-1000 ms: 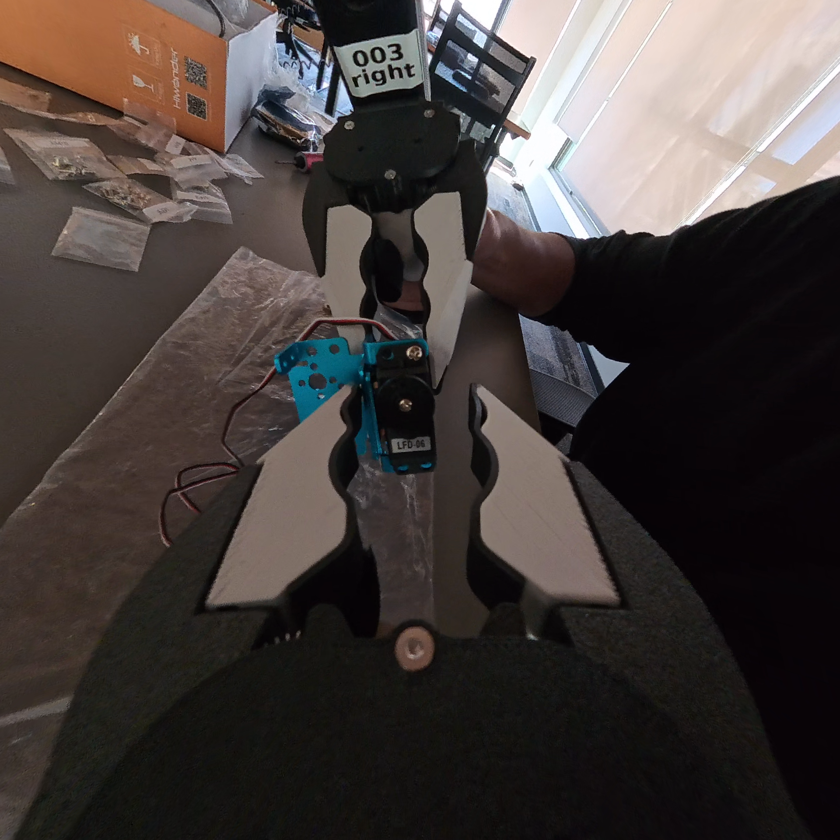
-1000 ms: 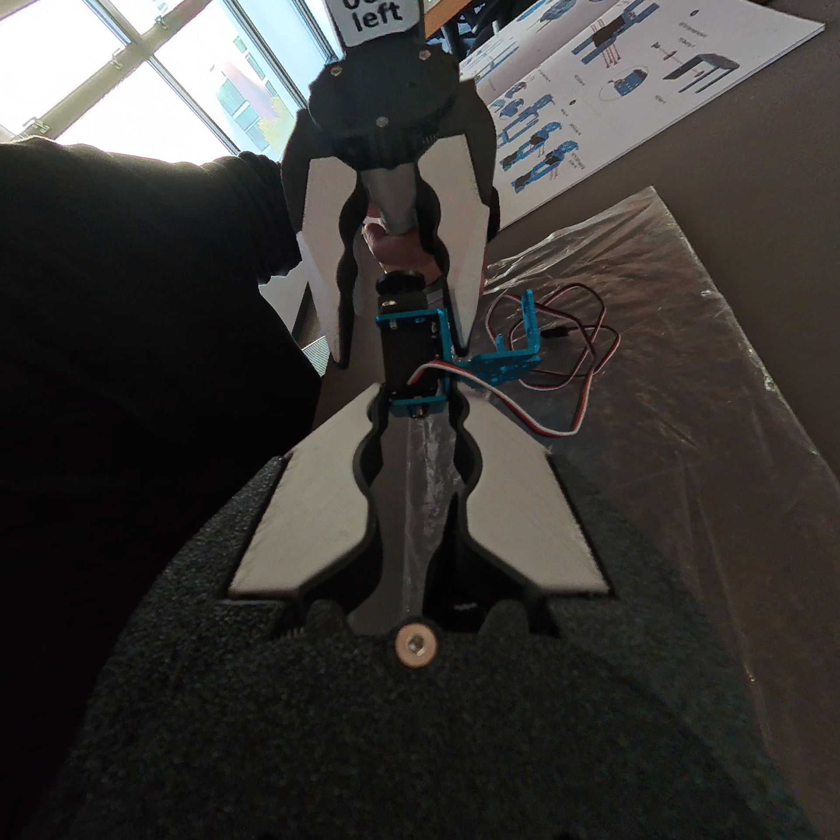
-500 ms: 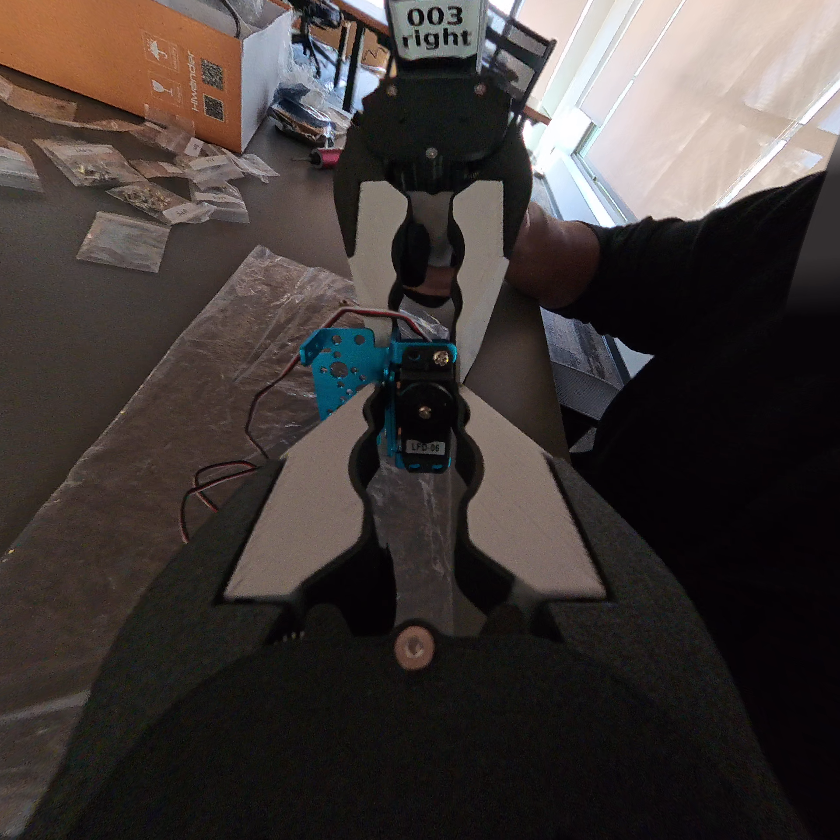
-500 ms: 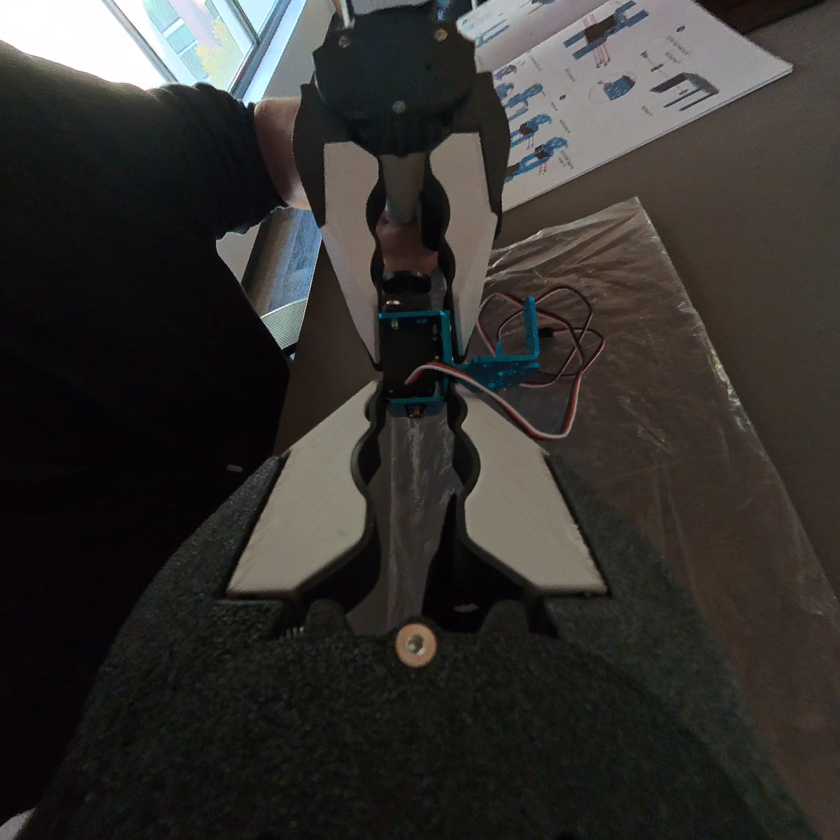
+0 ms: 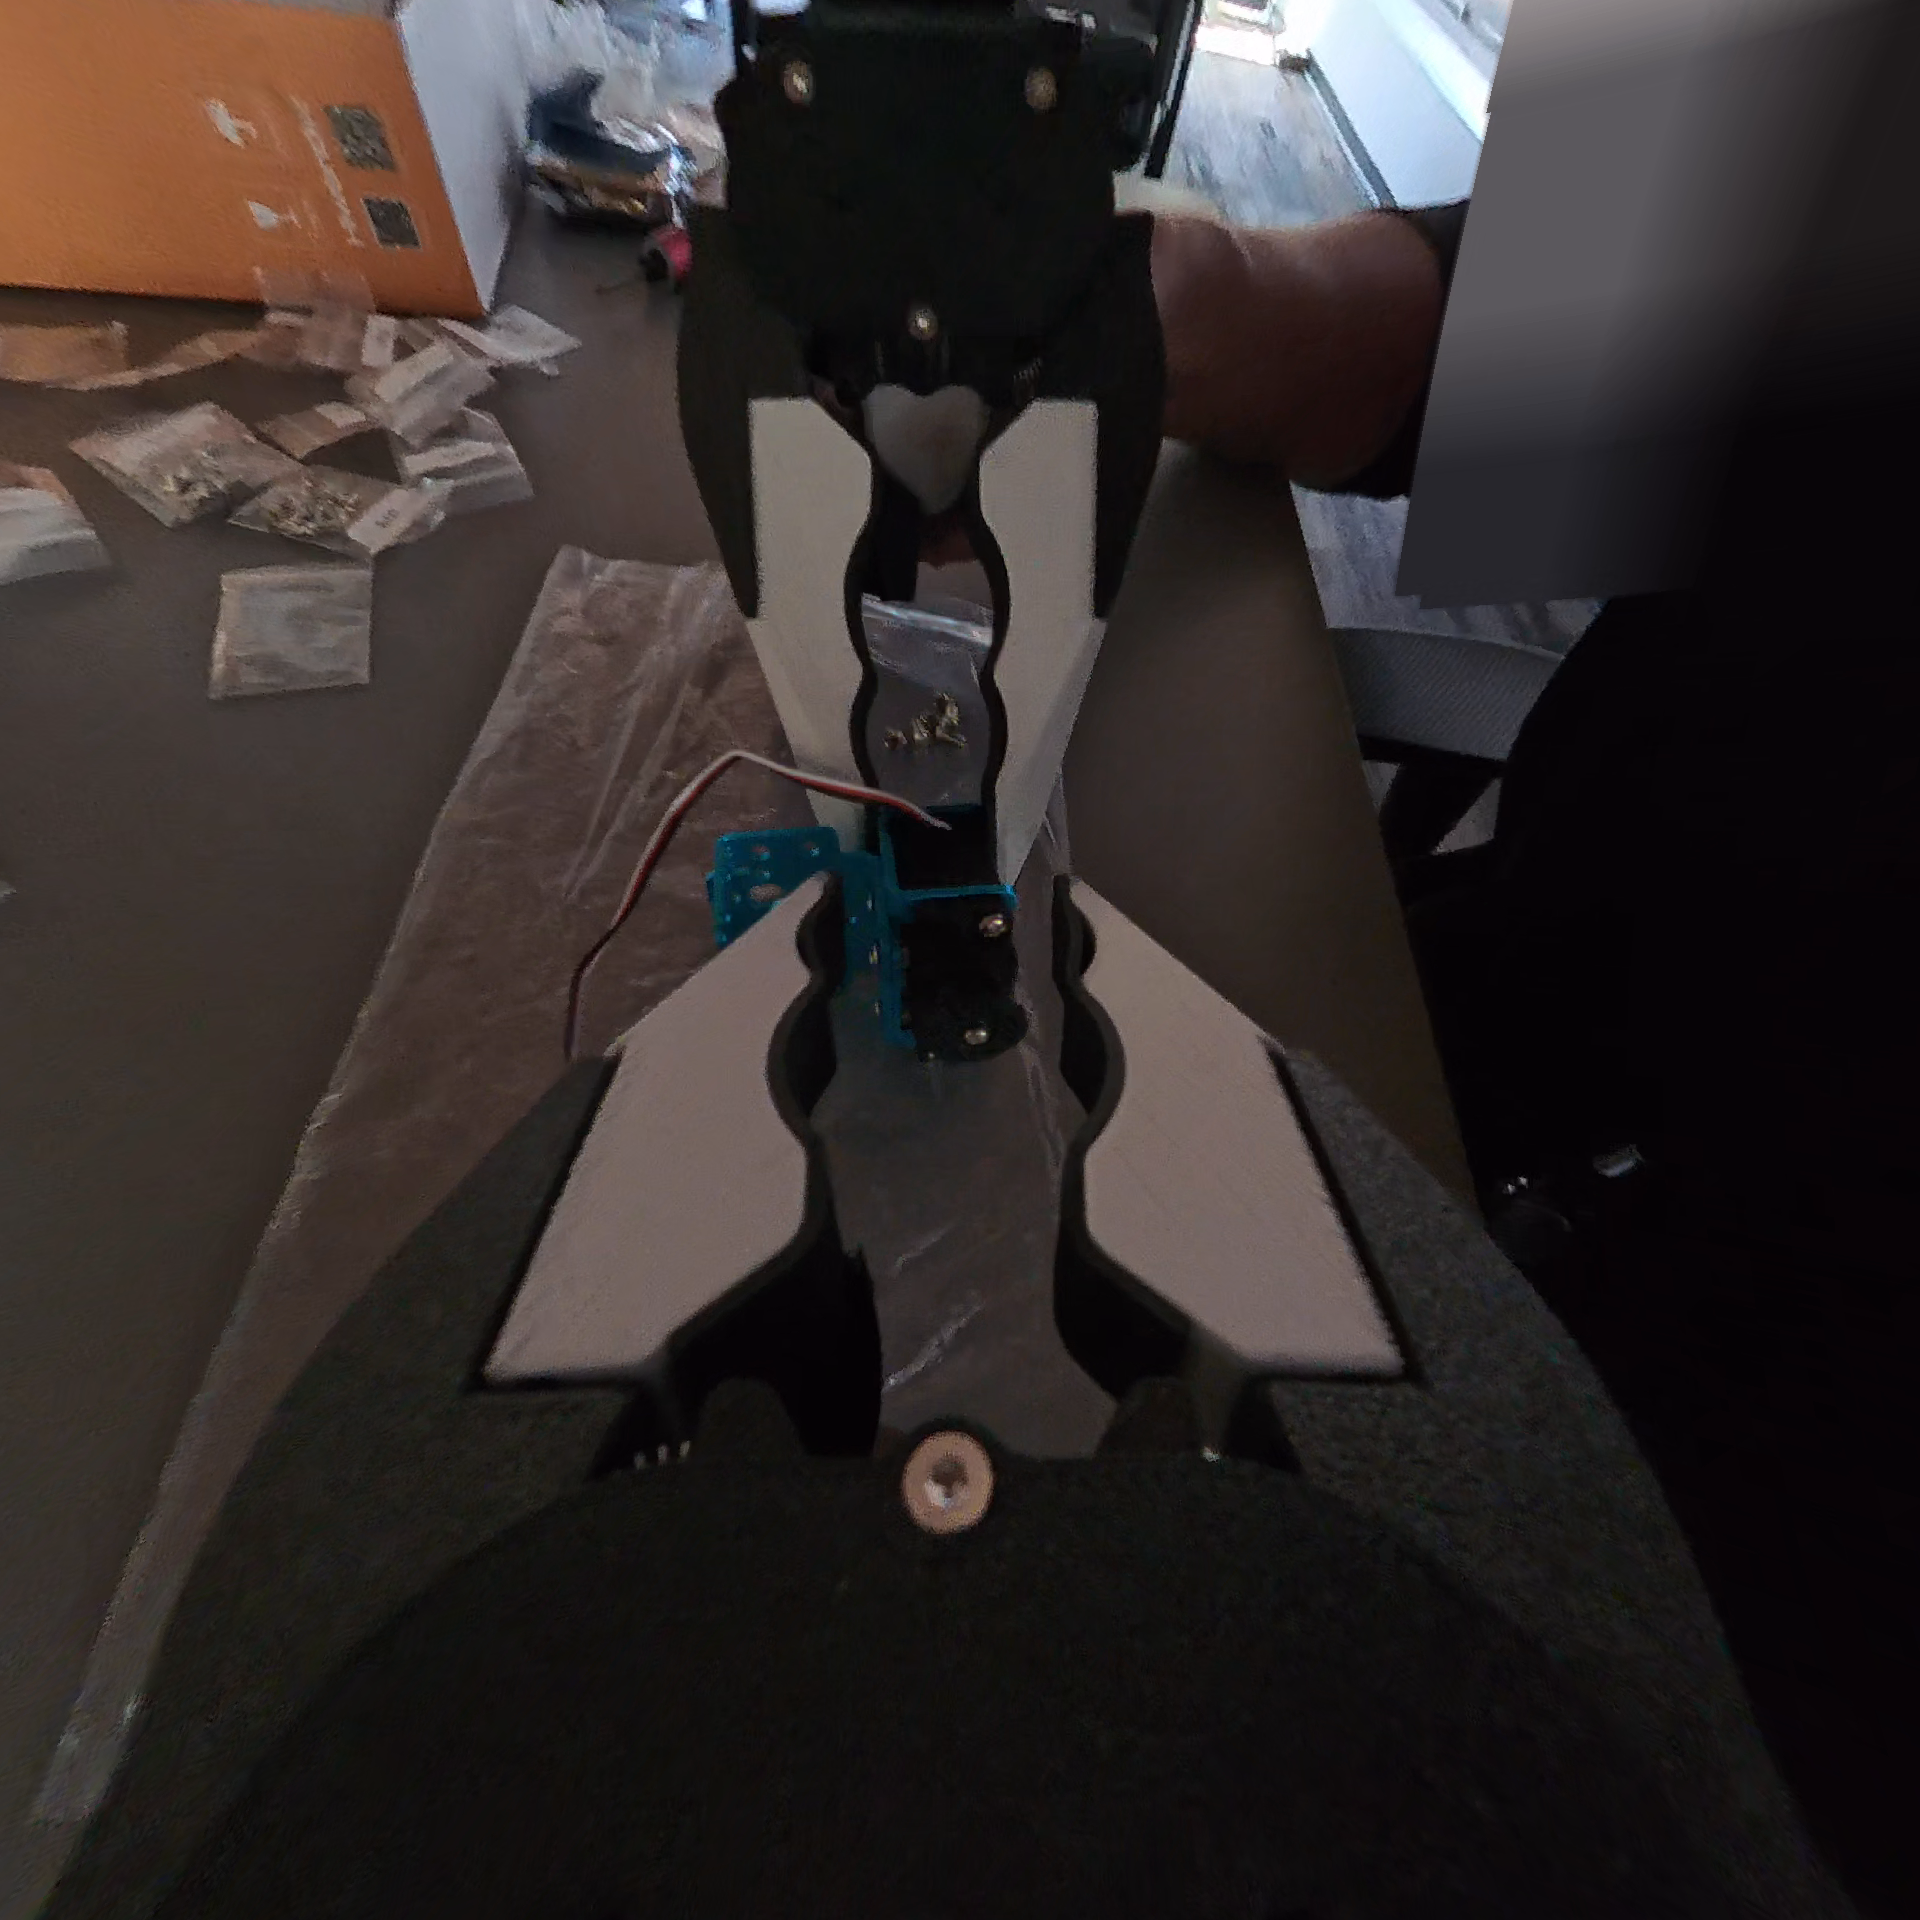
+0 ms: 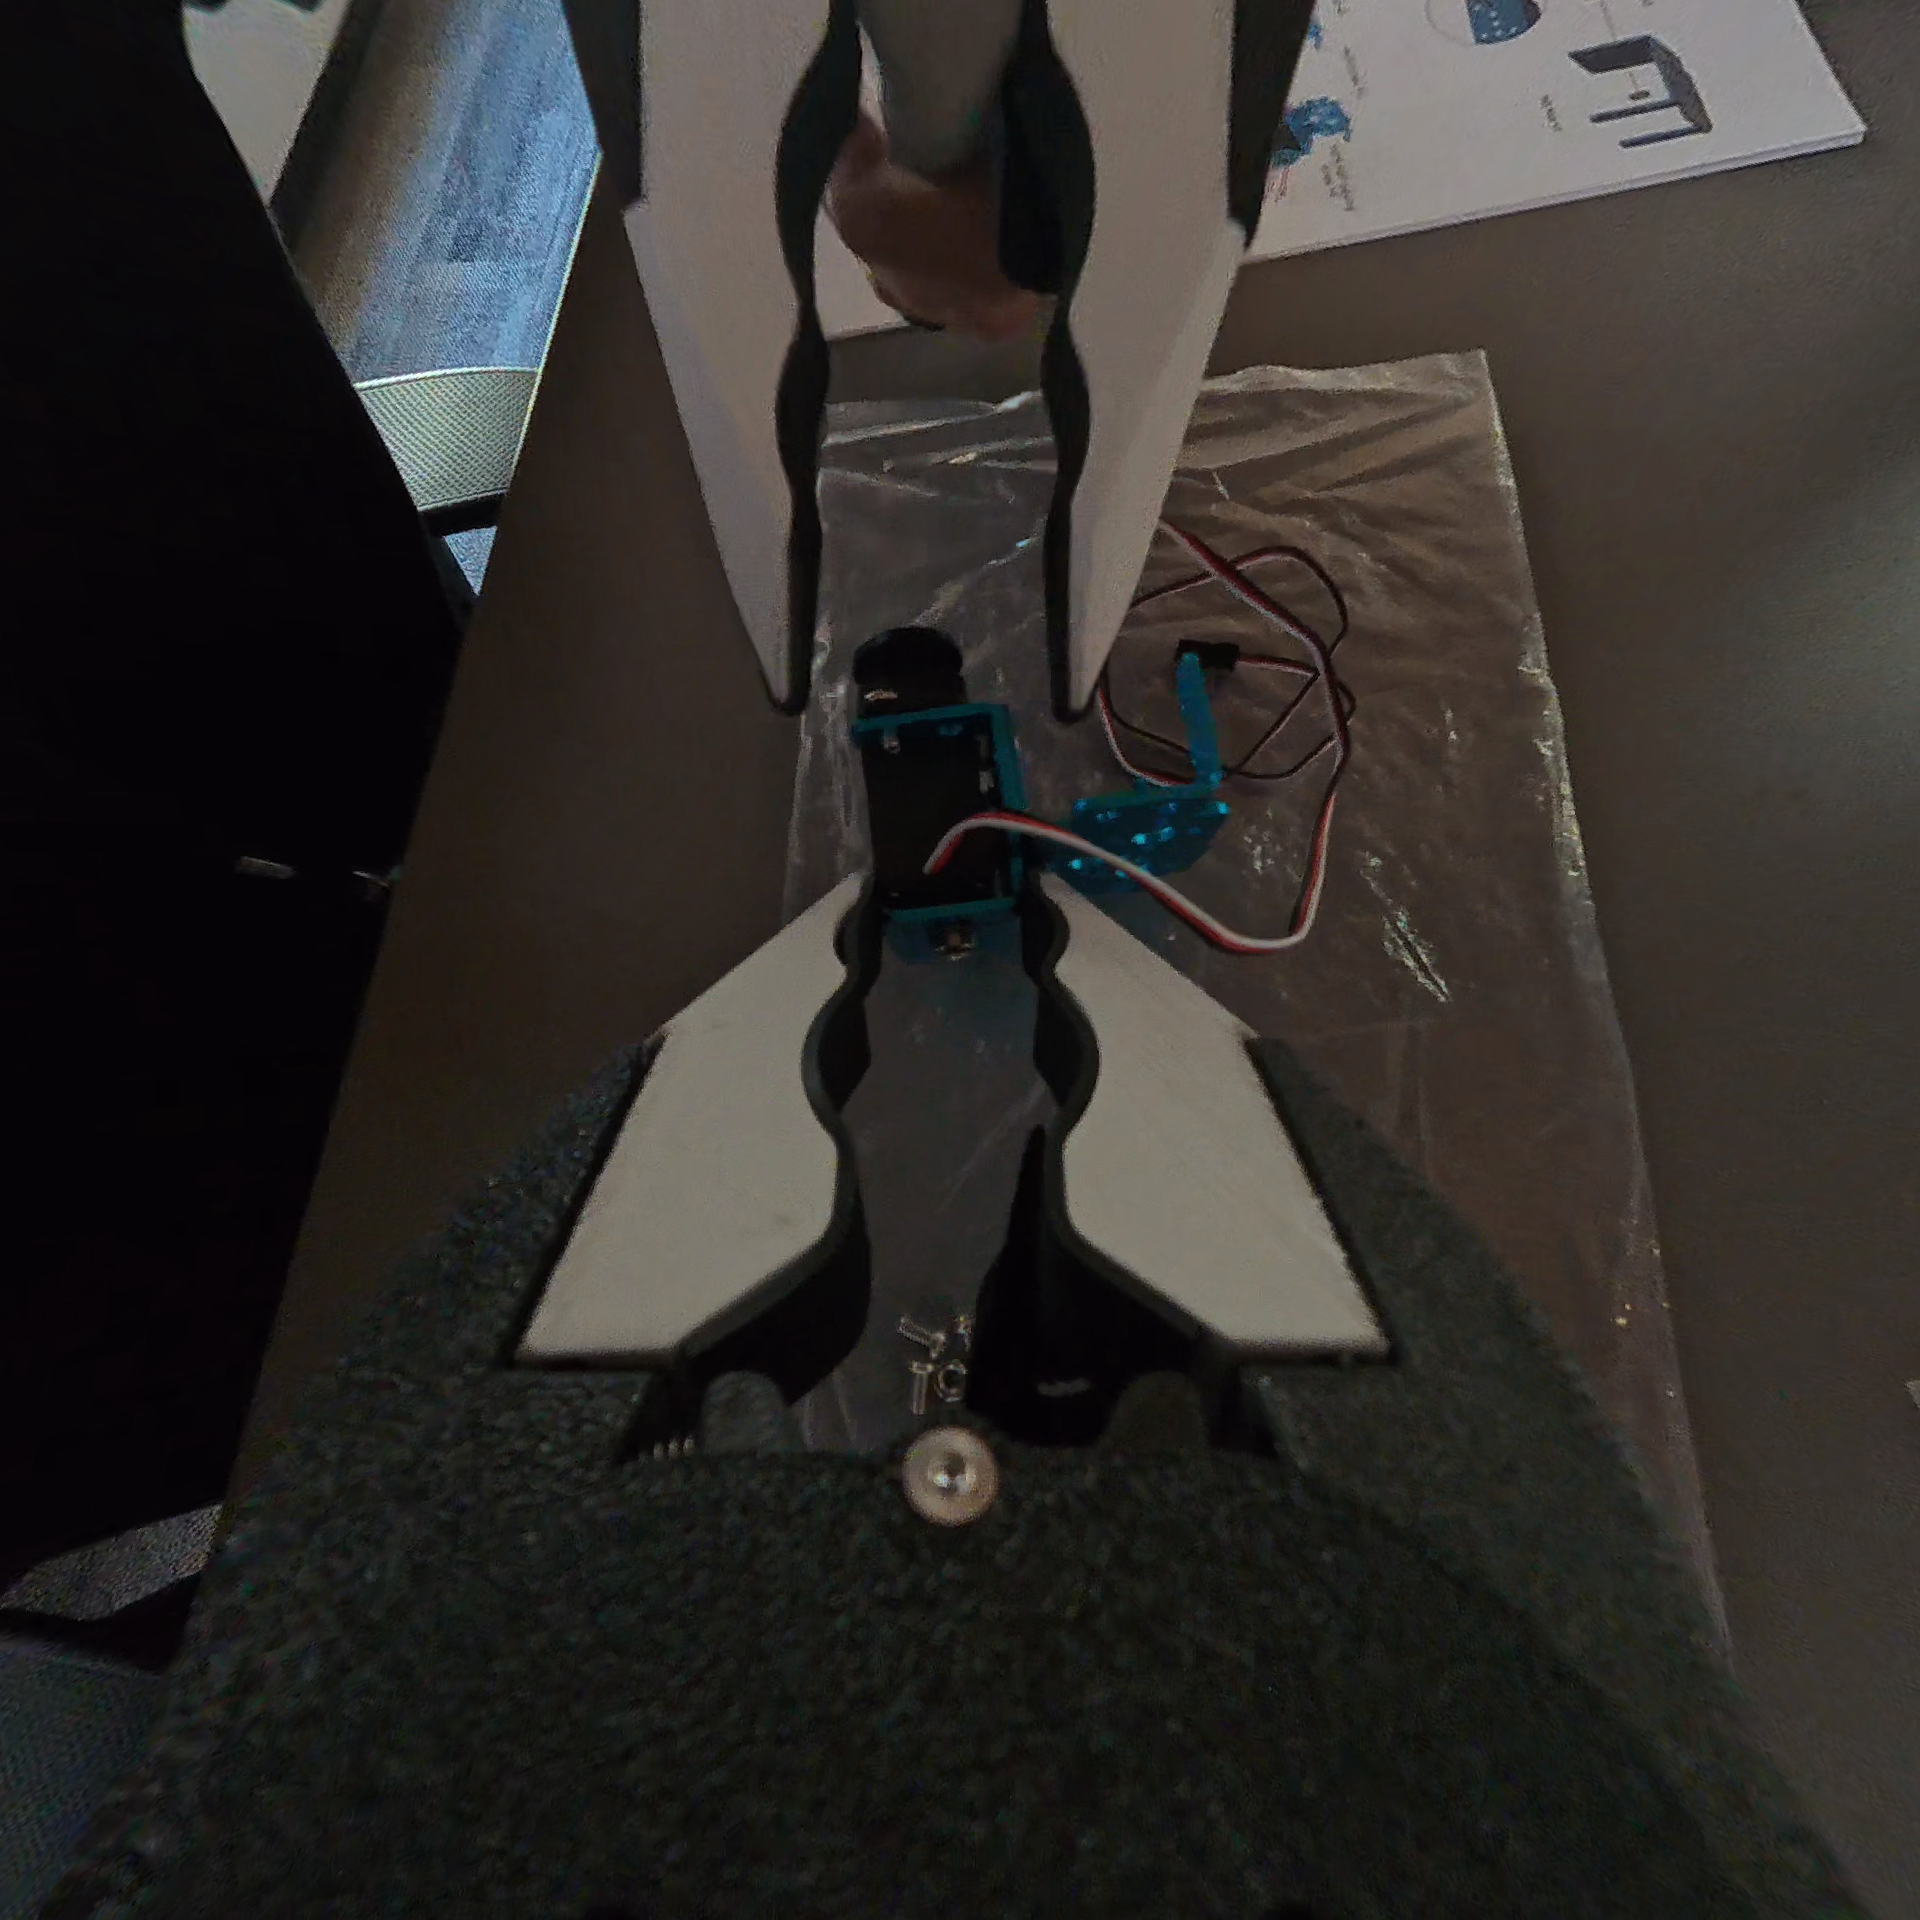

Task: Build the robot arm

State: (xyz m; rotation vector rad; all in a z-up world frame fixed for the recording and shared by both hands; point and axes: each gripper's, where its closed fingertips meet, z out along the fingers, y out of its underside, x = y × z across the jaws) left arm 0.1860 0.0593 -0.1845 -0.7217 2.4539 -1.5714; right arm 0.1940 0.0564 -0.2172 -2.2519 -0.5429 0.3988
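Note:
A black servo in a blue metal bracket has a red, white and black cable trailing onto a clear plastic sheet. My right gripper is shut on the near end of the servo and bracket. It faces me in the left wrist view. My left gripper is open, with its fingers on either side of the servo's other end and a gap on the right side. In the right wrist view it stands wide open just above the servo's round top.
Several small screws lie on the sheet under the right gripper. An orange box and small hardware bags lie far left. A printed instruction sheet lies beyond the plastic. A person's dark sleeve and the table edge are beside the grippers. The tips of both grippers are at nearly the same place.
My left gripper closed around the servo half a second ago and has now opened again. Both views have tilted down toward the table. The right gripper kept its hold.

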